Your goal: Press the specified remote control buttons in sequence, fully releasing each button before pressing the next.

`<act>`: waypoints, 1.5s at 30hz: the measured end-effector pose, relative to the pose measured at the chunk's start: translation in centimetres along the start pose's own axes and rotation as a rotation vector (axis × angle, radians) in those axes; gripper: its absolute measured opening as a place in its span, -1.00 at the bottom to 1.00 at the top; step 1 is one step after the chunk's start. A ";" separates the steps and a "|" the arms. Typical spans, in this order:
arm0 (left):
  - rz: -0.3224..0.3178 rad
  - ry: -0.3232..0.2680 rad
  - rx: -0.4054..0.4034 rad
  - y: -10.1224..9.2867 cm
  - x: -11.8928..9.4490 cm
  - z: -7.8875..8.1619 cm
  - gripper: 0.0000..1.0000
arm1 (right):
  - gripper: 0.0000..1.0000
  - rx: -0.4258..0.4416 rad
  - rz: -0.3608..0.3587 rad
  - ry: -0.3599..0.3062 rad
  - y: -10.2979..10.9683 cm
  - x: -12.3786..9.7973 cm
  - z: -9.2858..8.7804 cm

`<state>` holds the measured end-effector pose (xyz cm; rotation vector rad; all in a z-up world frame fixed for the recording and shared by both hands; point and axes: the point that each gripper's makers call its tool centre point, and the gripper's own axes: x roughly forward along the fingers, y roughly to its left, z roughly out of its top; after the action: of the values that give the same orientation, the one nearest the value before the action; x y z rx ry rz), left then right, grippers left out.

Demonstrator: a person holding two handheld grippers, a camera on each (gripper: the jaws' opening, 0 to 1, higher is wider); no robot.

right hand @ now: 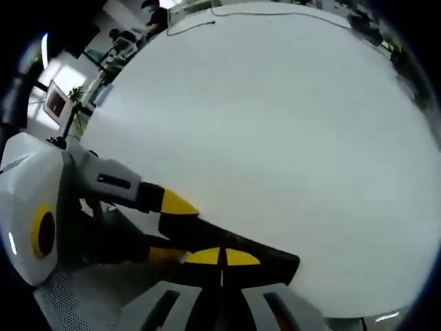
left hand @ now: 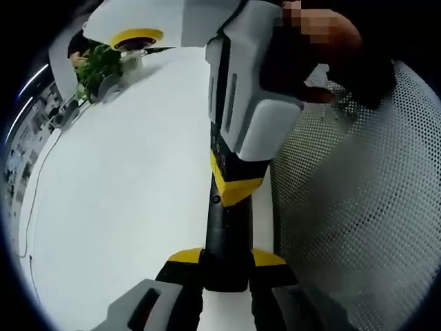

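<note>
Remote control (left hand: 227, 234) clamped between both grippers' fingers over white table (left hand: 124, 193)

White table (left hand: 124, 179), mesh chair (left hand: 358, 207), potted plant (left hand: 100, 65).

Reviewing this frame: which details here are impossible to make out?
- Buttons of the remote control: in the left gripper view, the right gripper covers the upper face, so the button under it cannot be told.
- The remote's face in the right gripper view: dark, seen at a shallow angle, no buttons legible.
- Plant, left gripper view: small, near the edge; its pot is unclear.
</note>
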<state>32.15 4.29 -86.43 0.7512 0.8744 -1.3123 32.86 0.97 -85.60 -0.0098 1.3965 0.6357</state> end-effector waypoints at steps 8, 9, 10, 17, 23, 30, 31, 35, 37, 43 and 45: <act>0.005 -0.003 0.013 0.0 0.0 0.0 -0.51 | -1.00 0.014 0.040 0.002 0.1 -0.1 0.0; 0.006 -0.006 0.011 0.0 0.0 0.0 -0.51 | -1.00 0.016 0.041 0.005 0.1 -0.1 0.0; 0.007 -0.009 0.009 0.0 0.0 0.0 -0.51 | -1.00 0.021 0.038 0.008 0.1 -0.2 0.0; 0.006 -0.011 0.012 0.0 0.0 0.0 -0.51 | -1.00 0.080 0.055 -0.007 -0.4 -1.1 0.2; 0.008 -0.010 0.009 0.0 0.0 0.0 -0.51 | -1.00 0.086 0.065 0.047 0.0 -0.7 -0.8; 0.008 -0.004 0.012 0.0 0.0 0.0 -0.51 | -1.00 0.073 0.089 0.073 0.5 -0.3 -1.2; 0.008 -0.004 0.012 0.0 -0.1 0.0 -0.51 | -1.00 0.080 0.099 0.078 0.6 -0.2 -1.3; 0.008 -0.008 0.011 0.0 0.0 0.0 -0.51 | -1.00 0.069 0.098 0.101 0.8 0.1 -1.5; 0.008 -0.009 0.010 -0.1 0.0 0.0 -0.51 | -1.00 0.076 0.101 0.096 0.7 0.1 -1.6; 0.006 0.001 0.010 0.0 0.0 0.0 -0.51 | -1.00 0.067 0.083 0.102 0.6 0.3 -1.7; 0.004 0.002 0.012 0.0 0.0 0.0 -0.51 | -1.00 0.071 0.088 0.104 0.6 0.3 -1.7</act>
<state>32.12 4.25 -86.46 0.7630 0.8668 -1.3140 31.10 0.94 -86.06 0.0767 1.5254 0.6661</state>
